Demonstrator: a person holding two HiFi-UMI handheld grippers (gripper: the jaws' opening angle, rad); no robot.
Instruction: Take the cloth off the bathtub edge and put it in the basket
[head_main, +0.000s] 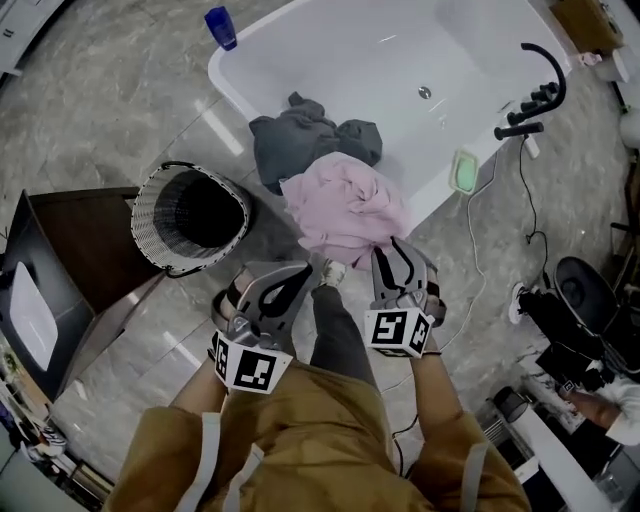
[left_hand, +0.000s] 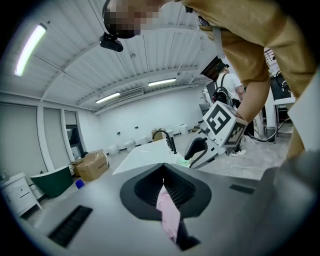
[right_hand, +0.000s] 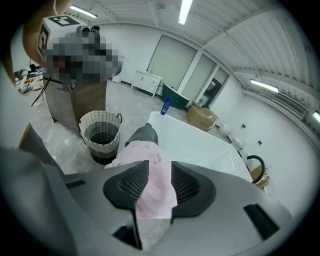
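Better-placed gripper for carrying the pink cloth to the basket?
Probably left: the left gripper is shut on the pink cloth and nearer the basket; the right gripper stands open around it.

We see 1 blue cup (head_main: 221, 27) at far left, 1 black faucet (head_main: 540, 90) at far right with a green pad (head_main: 464, 172) near it, a crumpled grey cloth (head_main: 300, 135) between, and a white cable (head_main: 471, 240) on the floor (head_main: 120, 90).

The left arm (head_main: 195, 405) and right arm (head_main: 440, 395), in tan sleeves (head_main: 330, 440), reach forward and down side by side. The left tongs (head_main: 300, 275) are pinched tight on a strip of pink cloth (head_main: 345, 205). The right tongs (head_main: 398, 250) tilt more steeply, jaws partly apart, with a fold of cloth between them, unclamped.
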